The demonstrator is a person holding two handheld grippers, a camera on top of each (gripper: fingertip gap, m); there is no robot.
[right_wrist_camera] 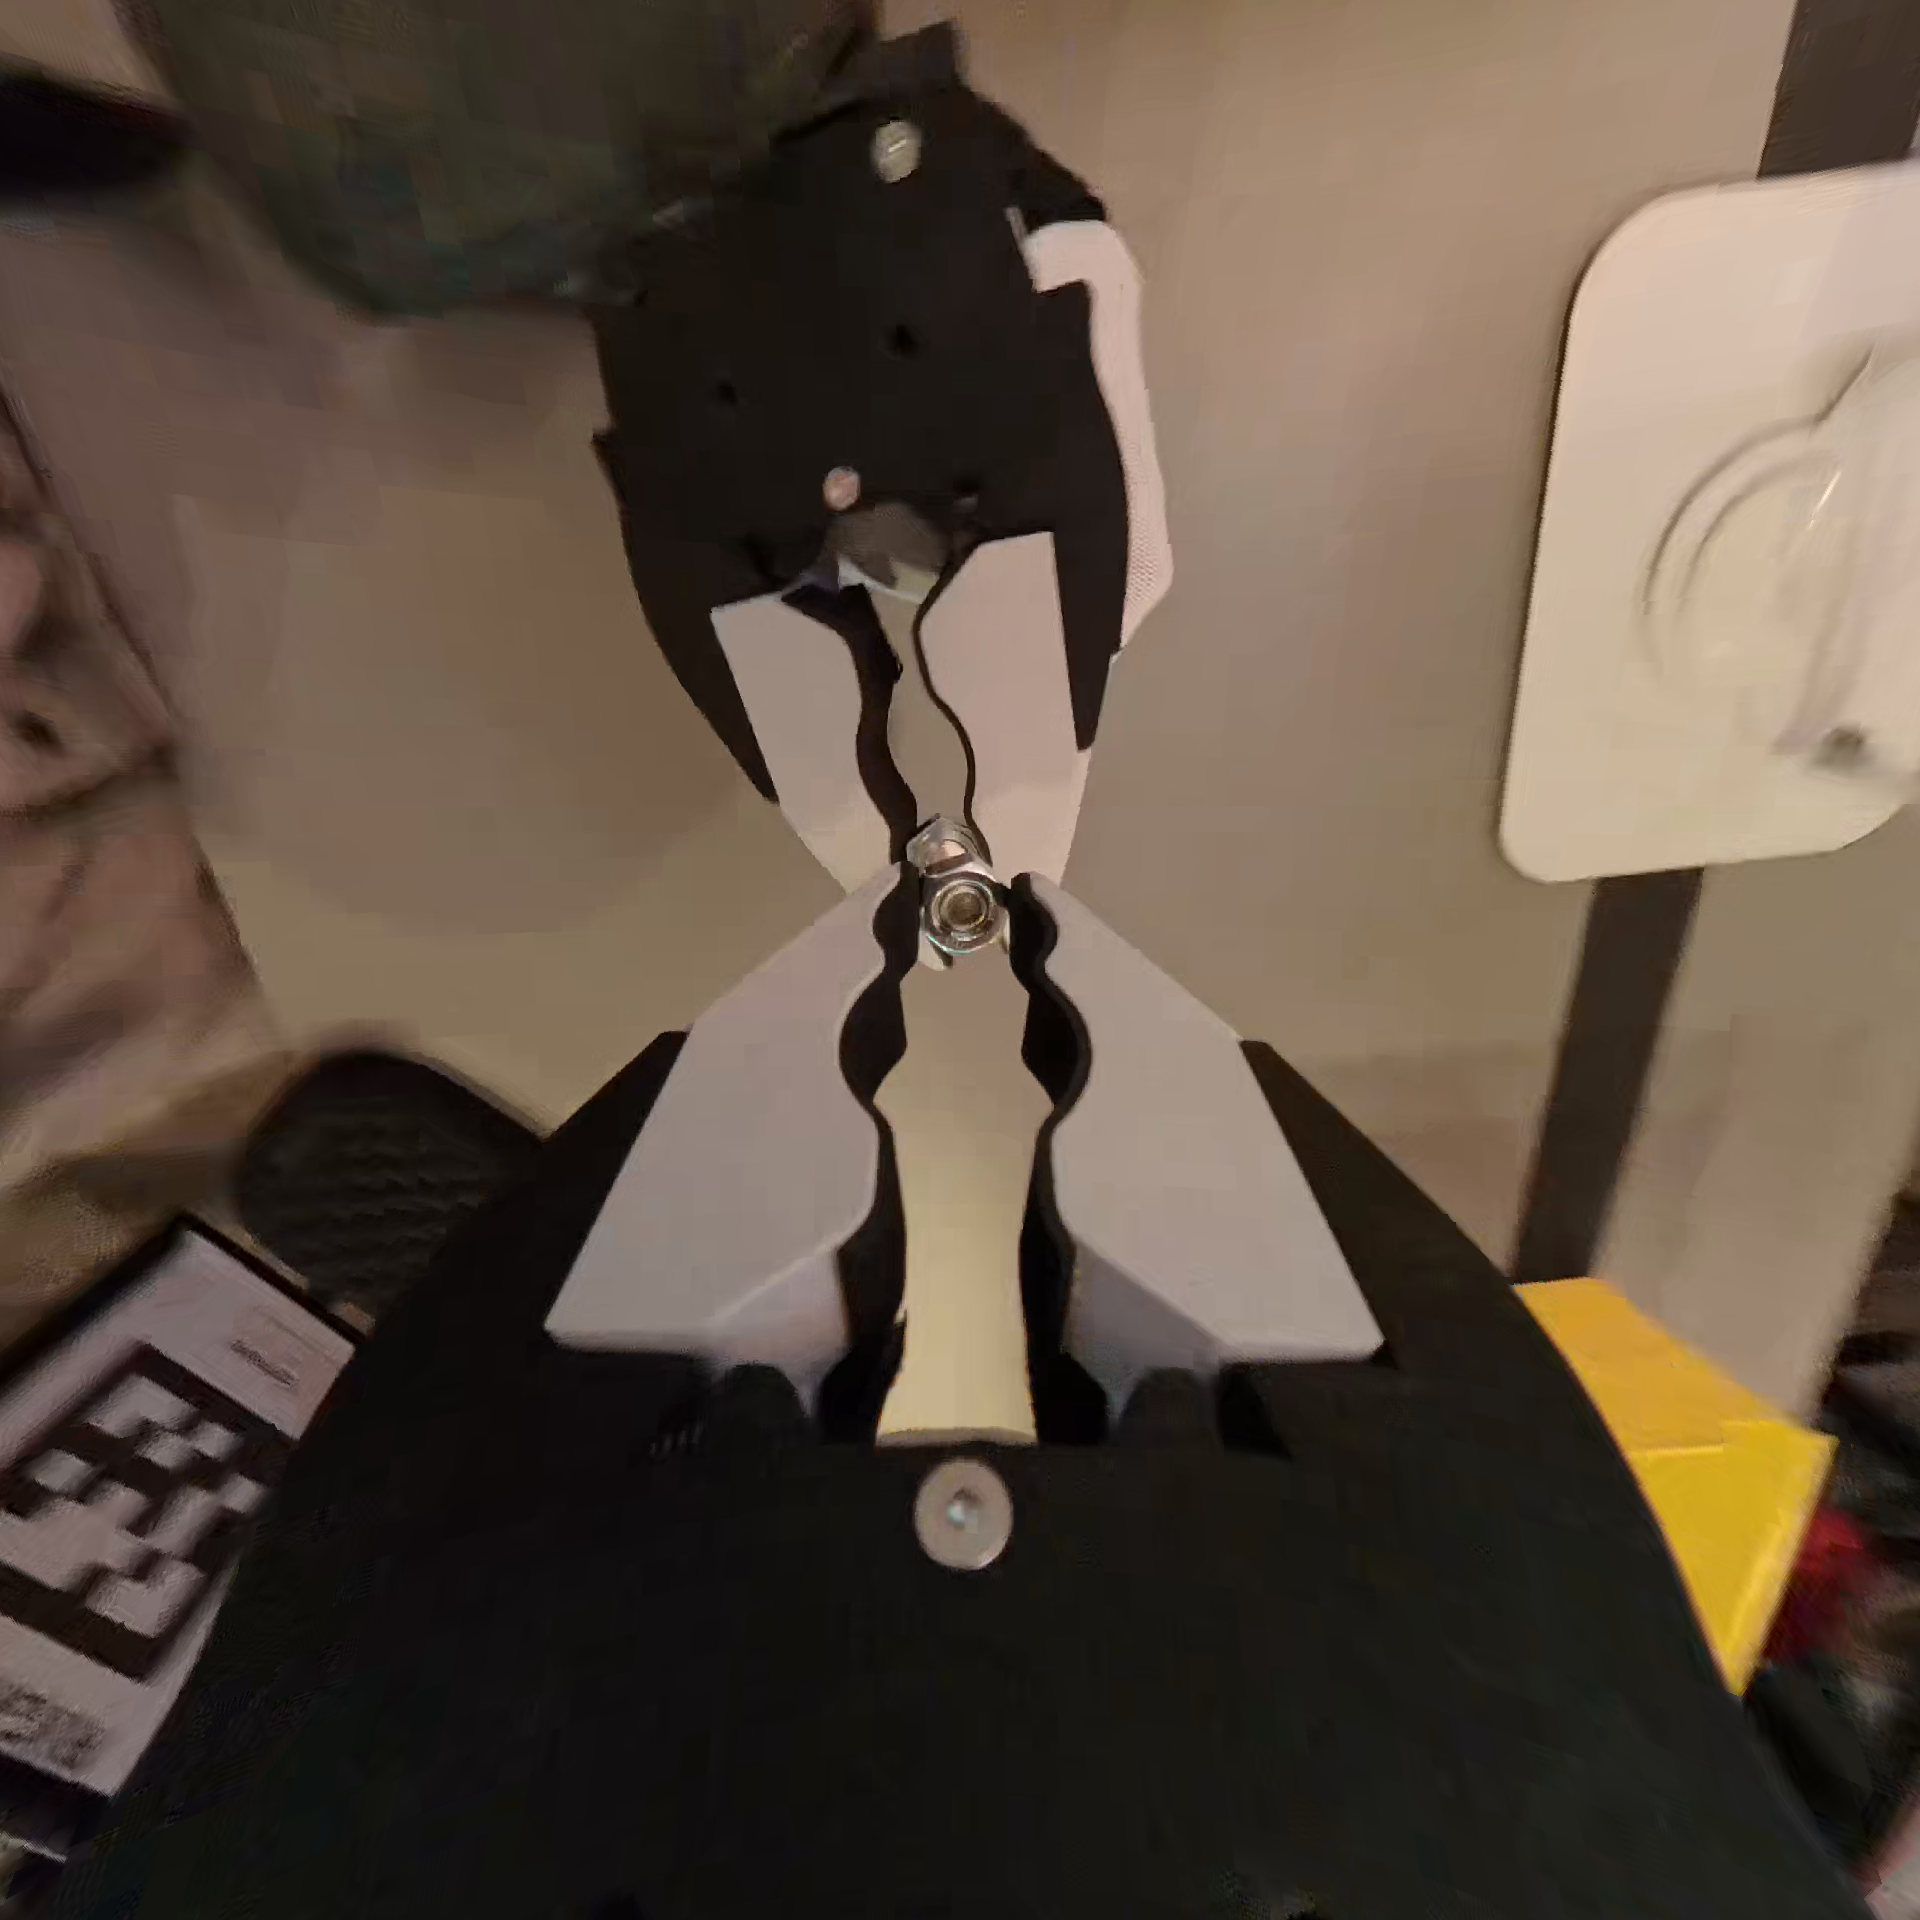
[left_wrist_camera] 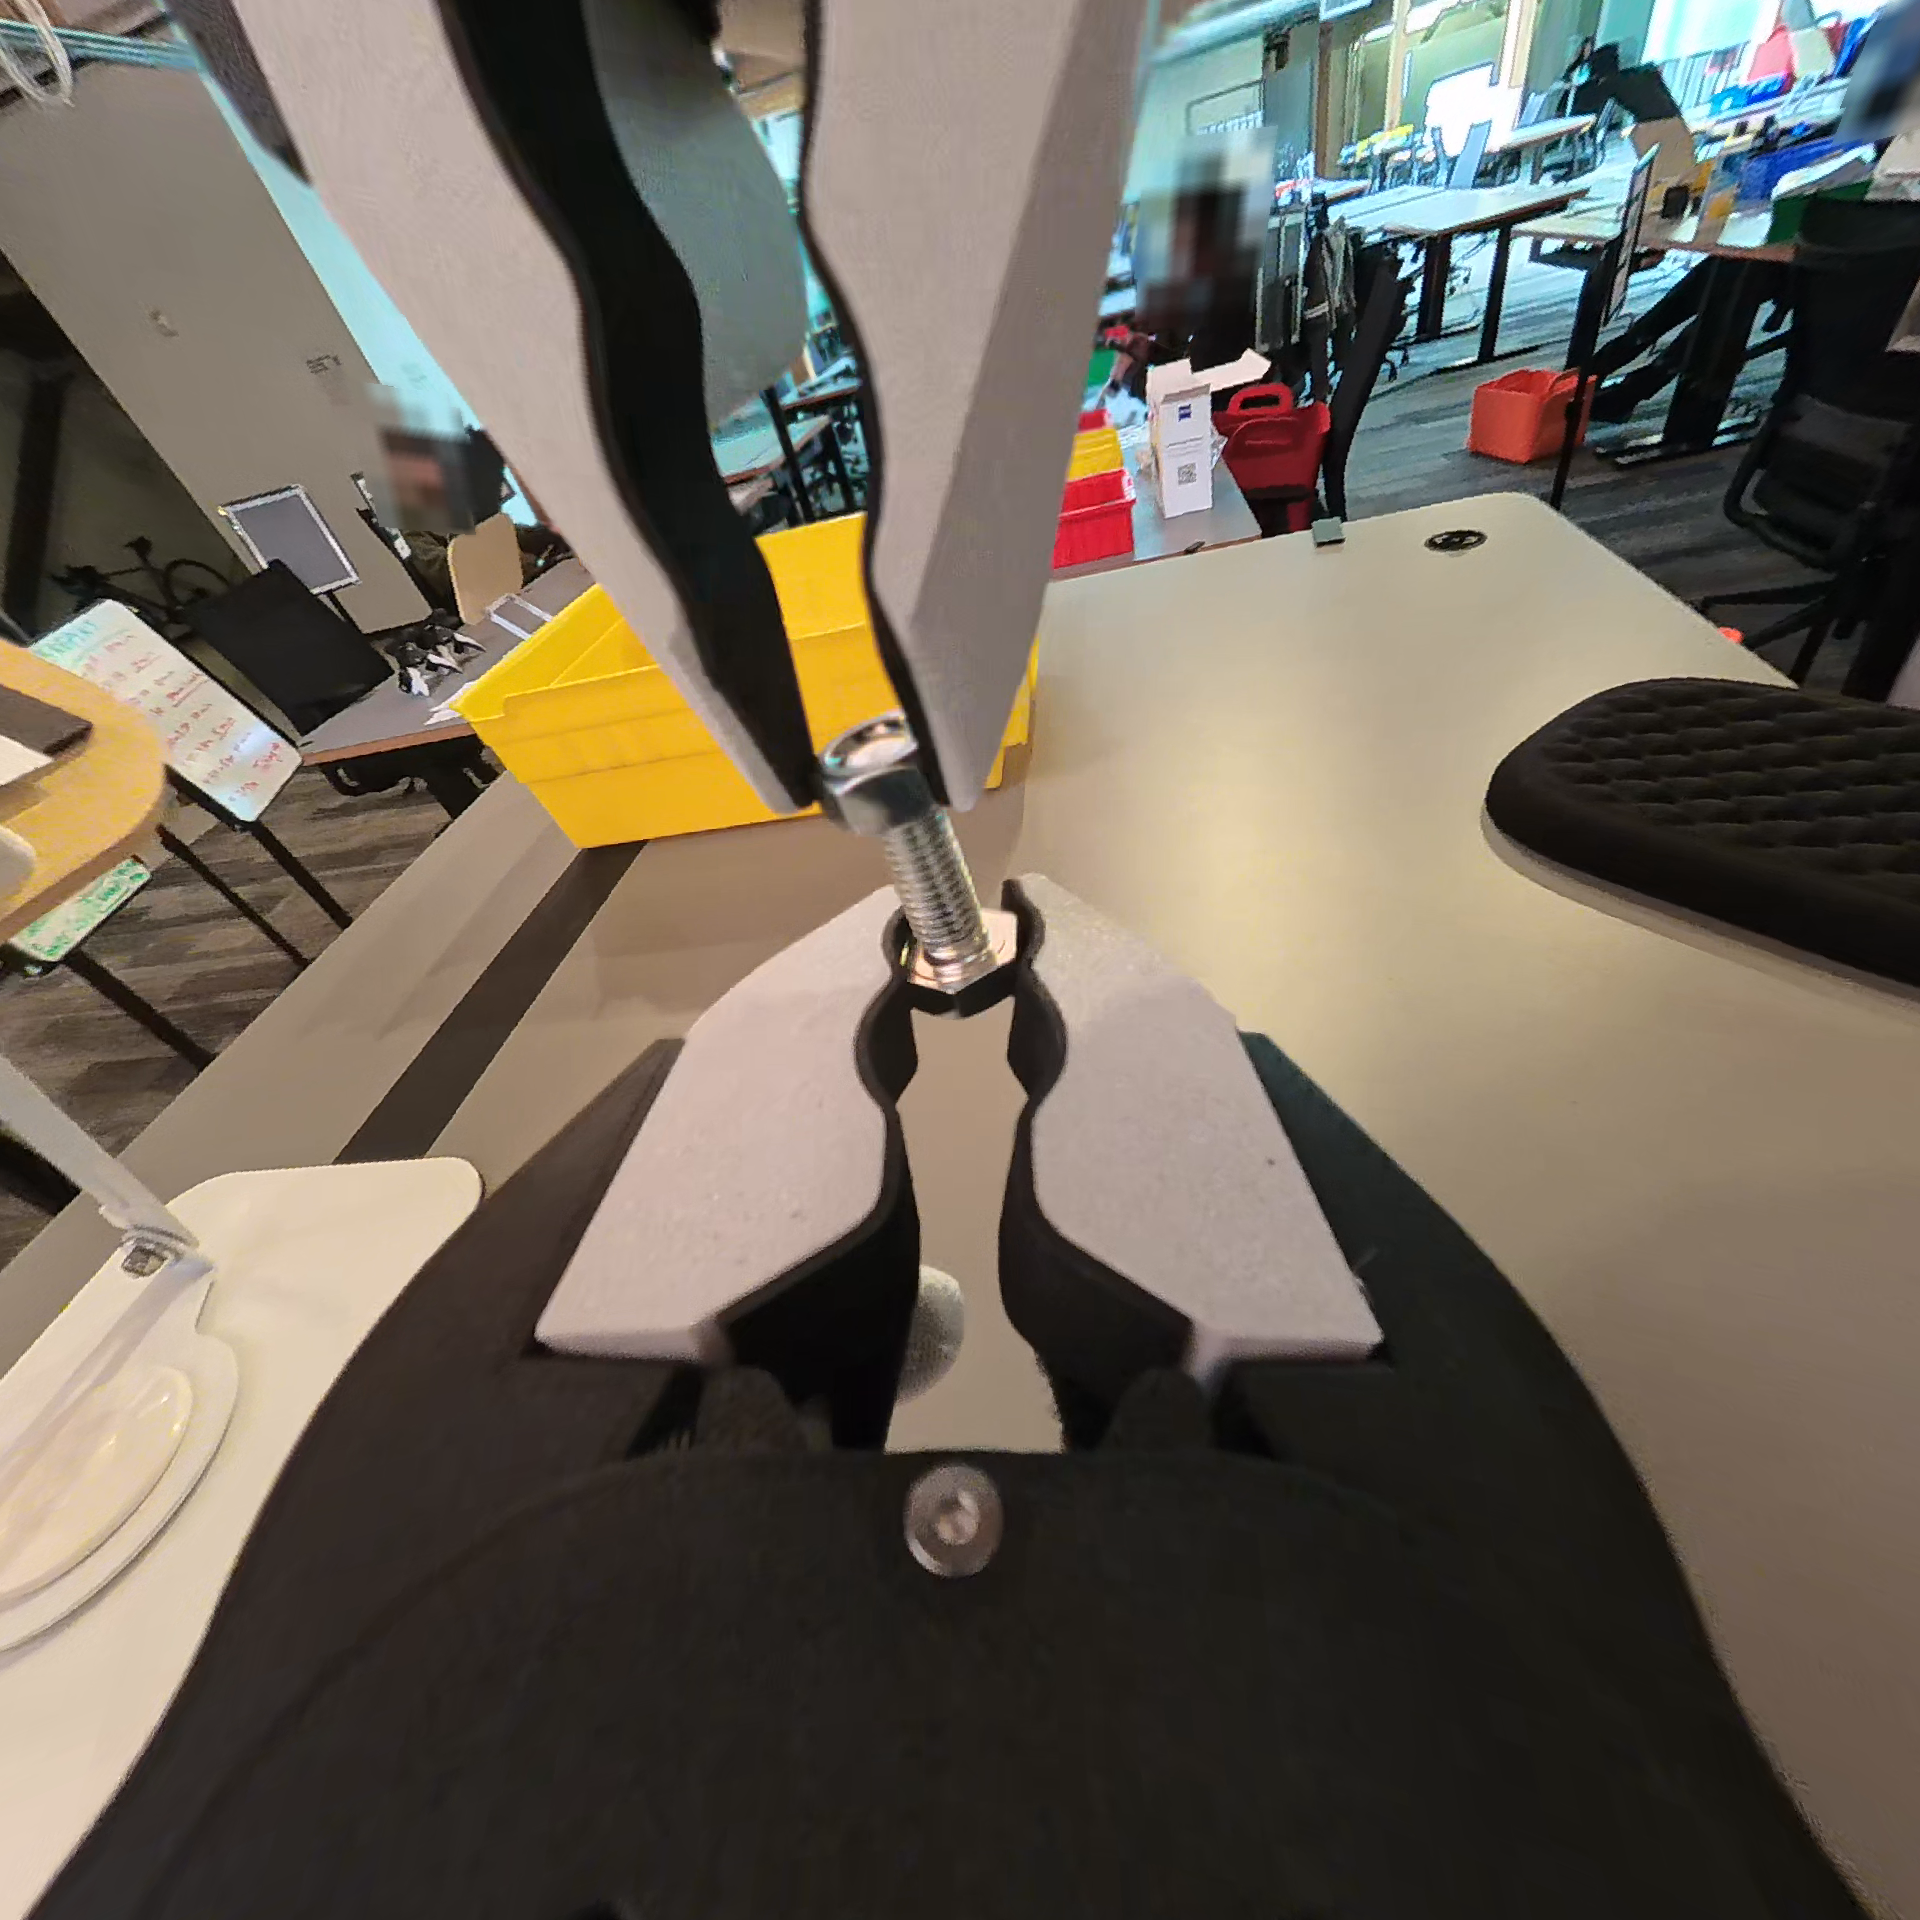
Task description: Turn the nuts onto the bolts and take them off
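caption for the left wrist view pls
Left gripper grips a nut on a bolt held by the right gripper.

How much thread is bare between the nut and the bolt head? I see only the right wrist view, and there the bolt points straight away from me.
Observer: The left wrist view shows the bolt from the side. A clear stretch of bare thread lies between its head and the nut.
Operator: Which gripper holds which part?
Observer: The left gripper is closed on the nut. The right gripper comes from above and pinches the head.
Operator: Is the bolt upright?
Observer: No, it is tilted. In that view its head leans to the left.
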